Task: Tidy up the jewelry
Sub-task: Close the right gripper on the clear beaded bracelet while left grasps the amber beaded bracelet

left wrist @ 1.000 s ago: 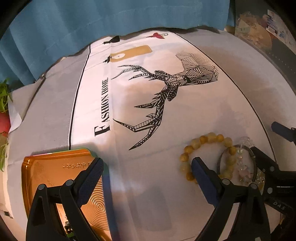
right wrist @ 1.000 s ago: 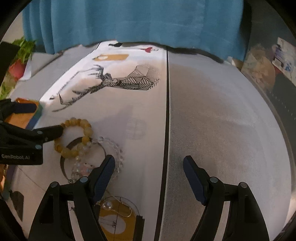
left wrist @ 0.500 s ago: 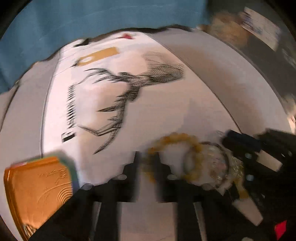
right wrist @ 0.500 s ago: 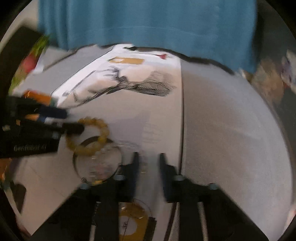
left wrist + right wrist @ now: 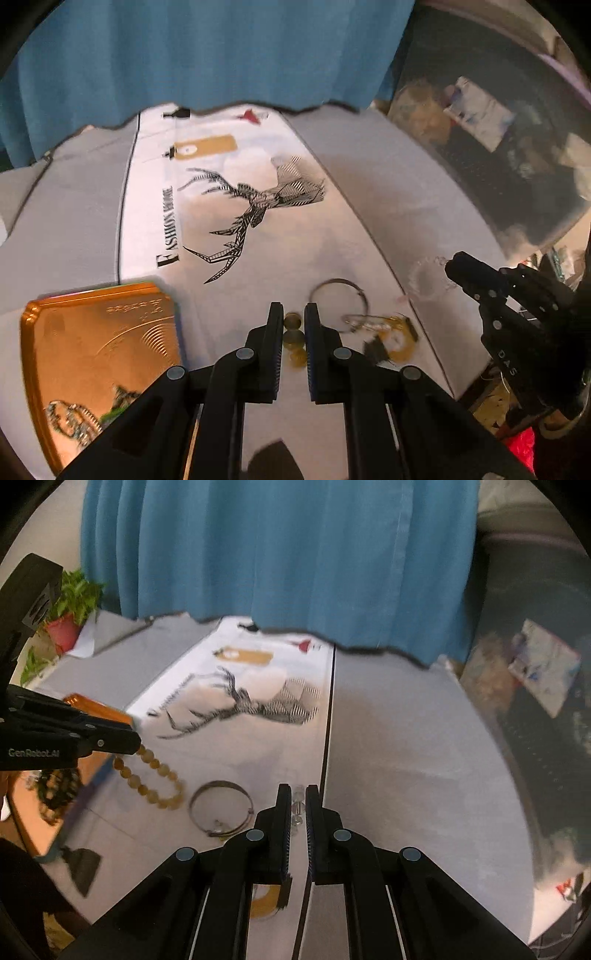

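Observation:
My left gripper (image 5: 294, 314) is shut on the amber bead bracelet (image 5: 293, 338), which hangs from it above the cloth in the right wrist view (image 5: 155, 775). My right gripper (image 5: 298, 797) is shut on the clear bead bracelet (image 5: 297, 812); this bracelet shows lifted at the right gripper's tip in the left wrist view (image 5: 424, 273). A thin metal bangle (image 5: 221, 806) lies on the white deer-print cloth (image 5: 258, 206) between the two grippers. The orange tray (image 5: 96, 354) sits at the left with a beaded piece in it.
A yellow card with an earring (image 5: 395, 338) lies by the bangle. A potted plant (image 5: 70, 609) stands at the far left. A blue curtain (image 5: 288, 554) hangs behind the table. Clutter fills the dark shelf at the right (image 5: 498, 122).
Both grippers went from open to shut. The left has lifted the amber bracelet and the right the clear bracelet, leaving the bangle on the cloth.

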Tool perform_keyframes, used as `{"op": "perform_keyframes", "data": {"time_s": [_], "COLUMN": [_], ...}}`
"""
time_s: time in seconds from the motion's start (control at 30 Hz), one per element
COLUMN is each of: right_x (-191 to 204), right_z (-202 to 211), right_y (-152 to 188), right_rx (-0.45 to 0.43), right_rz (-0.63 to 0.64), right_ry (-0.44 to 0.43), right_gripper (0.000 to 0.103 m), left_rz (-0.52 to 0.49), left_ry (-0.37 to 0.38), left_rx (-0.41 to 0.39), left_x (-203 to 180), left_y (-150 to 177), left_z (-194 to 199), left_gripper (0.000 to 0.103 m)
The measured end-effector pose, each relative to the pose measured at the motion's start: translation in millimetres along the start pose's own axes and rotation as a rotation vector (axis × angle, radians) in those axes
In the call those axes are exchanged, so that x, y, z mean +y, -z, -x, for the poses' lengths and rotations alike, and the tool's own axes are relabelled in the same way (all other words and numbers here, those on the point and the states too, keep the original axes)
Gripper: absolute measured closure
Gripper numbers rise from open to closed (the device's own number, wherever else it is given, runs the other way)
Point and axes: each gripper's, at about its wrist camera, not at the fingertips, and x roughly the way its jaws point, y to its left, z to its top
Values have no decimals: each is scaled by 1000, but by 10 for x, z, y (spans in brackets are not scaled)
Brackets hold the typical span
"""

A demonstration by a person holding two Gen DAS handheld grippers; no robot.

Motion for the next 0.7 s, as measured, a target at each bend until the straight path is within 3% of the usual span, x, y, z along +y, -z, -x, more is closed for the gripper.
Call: {"op": "perform_keyframes", "data": {"time_s": [0.03, 0.17, 0.27, 0.7], "right_x": [19, 63, 117, -61], "right_z": [88, 368, 512, 467], "right_y": [0, 28, 96, 492], "right_rx": [-9, -32, -33, 50], "right_rz": [3, -7, -16, -115], "right_ry": [7, 10, -2, -20], "right_gripper": [95, 95, 95, 95], "left_rz": [-3, -5, -13, -21], "left_ry": [0, 27, 2, -19], "left_rx": [-13, -44, -55, 14], "left_x": [-20, -65, -81, -125], "left_y": [30, 153, 229, 403], "left_z": [101, 428, 554, 309], "left_gripper": [102, 103, 103, 103]}}
